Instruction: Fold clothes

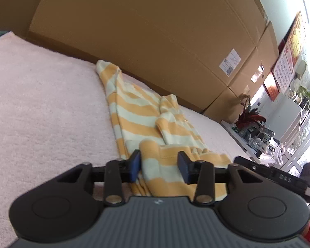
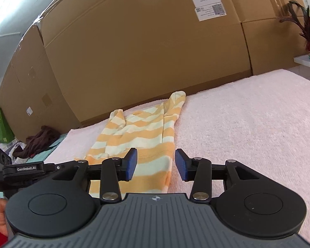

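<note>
The left gripper hovers low over the near end of the shirt, its jaws apart with the orange-and-cream hem lying between them but neither blue pad pressing the cloth. The right gripper sits just beside it, jaws likewise apart and gripping nothing; the shirt's near right corner runs under the gap, with the right pad over bare blanket. The shirt lies on the pink blanket as a long narrow strip, running from the near edge toward the far edge, where its collar end stops just short of the boxes. Both sleeves look already turned in over the body, so the lengthwise folds seem done, and the step in hand is most likely the crosswise fold, hem up toward collar. The next move probably calls for each gripper to drop onto its own corner of the hem, close on all layers at once, then lift and carry the hem evenly toward the far end so the strip halves squarely. A loose sleeve bunched mid-strip could slide out if the lift is uneven. At the far left corner a dark garment lies heaped off the blanket, well apart from the shirt.
</note>
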Tool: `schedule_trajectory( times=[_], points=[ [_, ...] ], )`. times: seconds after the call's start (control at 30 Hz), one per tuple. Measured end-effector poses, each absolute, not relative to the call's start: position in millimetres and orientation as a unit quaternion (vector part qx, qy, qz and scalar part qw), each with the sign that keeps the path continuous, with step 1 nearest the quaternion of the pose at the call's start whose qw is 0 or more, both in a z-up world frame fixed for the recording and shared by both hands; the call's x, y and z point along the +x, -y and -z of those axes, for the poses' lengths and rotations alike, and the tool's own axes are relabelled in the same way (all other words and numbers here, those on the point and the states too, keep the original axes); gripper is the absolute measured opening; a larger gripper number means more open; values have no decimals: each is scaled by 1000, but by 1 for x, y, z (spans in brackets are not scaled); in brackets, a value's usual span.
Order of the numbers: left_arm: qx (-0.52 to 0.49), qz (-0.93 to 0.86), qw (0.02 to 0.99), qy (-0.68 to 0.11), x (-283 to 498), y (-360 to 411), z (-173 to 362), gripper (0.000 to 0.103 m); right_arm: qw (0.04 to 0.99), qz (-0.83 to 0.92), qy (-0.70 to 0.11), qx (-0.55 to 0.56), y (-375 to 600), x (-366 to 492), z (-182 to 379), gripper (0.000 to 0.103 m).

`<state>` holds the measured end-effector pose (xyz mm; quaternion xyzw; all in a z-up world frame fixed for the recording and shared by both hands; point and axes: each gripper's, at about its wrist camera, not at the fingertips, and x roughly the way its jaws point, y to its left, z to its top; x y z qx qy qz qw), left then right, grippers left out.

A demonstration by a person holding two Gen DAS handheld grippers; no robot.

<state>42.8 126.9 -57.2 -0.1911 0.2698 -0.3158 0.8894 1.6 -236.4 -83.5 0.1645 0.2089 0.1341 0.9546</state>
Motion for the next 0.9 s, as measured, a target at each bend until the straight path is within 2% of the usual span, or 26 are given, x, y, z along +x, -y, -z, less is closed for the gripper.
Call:
schedule_trajectory(
  times=[0.07, 0.1, 0.13, 0.23, 0.3, 0.43, 0.47, 0.53, 0.57, 0.7, 0.77, 0.8, 0.9],
  points=[
    [-175, 325, 891, -263, 39, -123, 55, 65, 955, -127, -225, 142, 226, 16, 84, 44],
    [-171, 327, 892, -262, 38, -123, 55, 65, 953, -121, -239, 141, 223, 23, 86, 38],
    [-169, 326, 893, -260, 37, -123, 55, 64, 951, -116, -251, 141, 221, 29, 89, 17],
    [-182, 322, 891, -264, 38, -127, 59, 11, 946, -122, -252, 167, 226, 28, 89, 13],
    [-199, 323, 885, -269, 40, -131, 62, 10, 947, -117, -252, 163, 226, 25, 90, 13],
    [-207, 329, 880, -271, 40, -135, 63, 13, 943, -104, -254, 189, 237, 17, 93, 22],
    [-205, 331, 880, -272, 40, -135, 63, 25, 941, -109, -251, 202, 240, 13, 93, 24],
    [-214, 342, 874, -271, 40, -137, 64, 37, 937, -127, -231, 228, 248, 1, 91, 30],
    [-216, 342, 874, -271, 40, -137, 64, 37, 938, -135, -222, 231, 250, -6, 89, 30],
    [-216, 335, 877, -268, 38, -137, 64, 35, 940, -146, -231, 202, 249, -25, 87, 29],
    [-207, 321, 884, -269, 38, -134, 62, 14, 938, -164, -238, 190, 247, -34, 89, 17],
    [-202, 312, 887, -273, 38, -133, 61, 13, 938, -160, -245, 185, 245, -36, 91, 6],
    [-193, 309, 890, -274, 39, -130, 58, 13, 940, -145, -250, 180, 246, -41, 96, 5]
  ],
)
